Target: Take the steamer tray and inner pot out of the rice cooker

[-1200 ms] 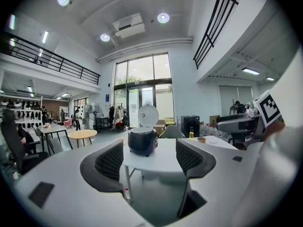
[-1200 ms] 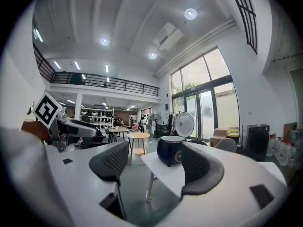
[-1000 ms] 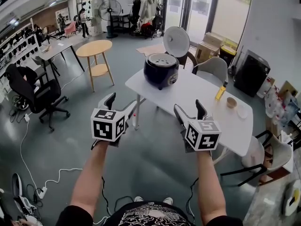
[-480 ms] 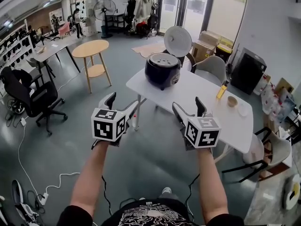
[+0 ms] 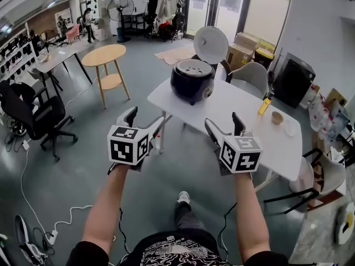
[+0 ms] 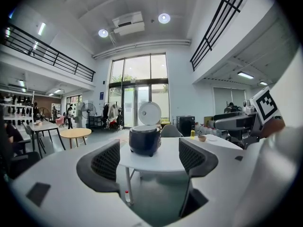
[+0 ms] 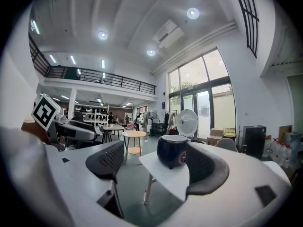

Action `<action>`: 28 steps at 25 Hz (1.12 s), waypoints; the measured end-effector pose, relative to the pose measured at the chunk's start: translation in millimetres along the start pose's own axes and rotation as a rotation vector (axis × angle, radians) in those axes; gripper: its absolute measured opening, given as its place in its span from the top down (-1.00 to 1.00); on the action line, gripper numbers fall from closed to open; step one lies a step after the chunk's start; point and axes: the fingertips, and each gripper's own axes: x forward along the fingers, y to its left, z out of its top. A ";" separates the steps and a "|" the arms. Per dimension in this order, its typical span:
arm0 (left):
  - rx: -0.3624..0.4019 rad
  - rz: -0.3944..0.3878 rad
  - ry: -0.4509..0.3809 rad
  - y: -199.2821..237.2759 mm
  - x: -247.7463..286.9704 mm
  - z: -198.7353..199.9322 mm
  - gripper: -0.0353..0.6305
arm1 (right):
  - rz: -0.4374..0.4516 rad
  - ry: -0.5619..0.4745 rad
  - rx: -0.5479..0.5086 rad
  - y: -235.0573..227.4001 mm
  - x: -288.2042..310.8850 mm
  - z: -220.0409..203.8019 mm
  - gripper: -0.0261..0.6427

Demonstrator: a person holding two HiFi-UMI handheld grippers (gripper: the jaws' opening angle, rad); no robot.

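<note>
Nothing of the task is done yet. The cooker (image 5: 191, 81) stands near the far left corner of the surface (image 5: 238, 115) with its lid (image 5: 211, 41) swung up, so the way in is clear. The perforated tray (image 5: 193, 68) still sits in its mouth. The pot must be beneath it and can't be seen.

Both grippers hang over the floor, well short of the surface's near edge. The left gripper (image 5: 146, 118) has its jaws wide with nothing between them. The right gripper (image 5: 223, 121) has just been opening its jaws to full width, and they are empty too.

What's left, by my reading, is everything: close the gap to the cooker, lift out the tray, then the pot.
</note>
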 end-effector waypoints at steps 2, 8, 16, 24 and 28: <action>0.002 -0.004 0.004 8.6 15.2 -11.0 -0.24 | 0.002 0.007 0.002 -1.7 17.5 -13.7 -0.29; 0.002 0.001 0.006 54.4 71.3 -21.4 -0.24 | 0.009 0.012 -0.003 -9.4 91.2 -26.7 -0.29; 0.012 0.016 0.025 113.7 214.0 18.5 -0.24 | 0.036 0.033 -0.004 -81.1 240.3 -5.3 -0.29; 0.009 0.006 0.059 159.1 375.3 59.2 -0.24 | 0.086 0.081 -0.024 -159.4 394.7 19.9 -0.29; 0.009 0.010 0.076 179.2 441.3 71.8 -0.24 | 0.105 0.098 -0.024 -192.7 457.0 25.7 -0.29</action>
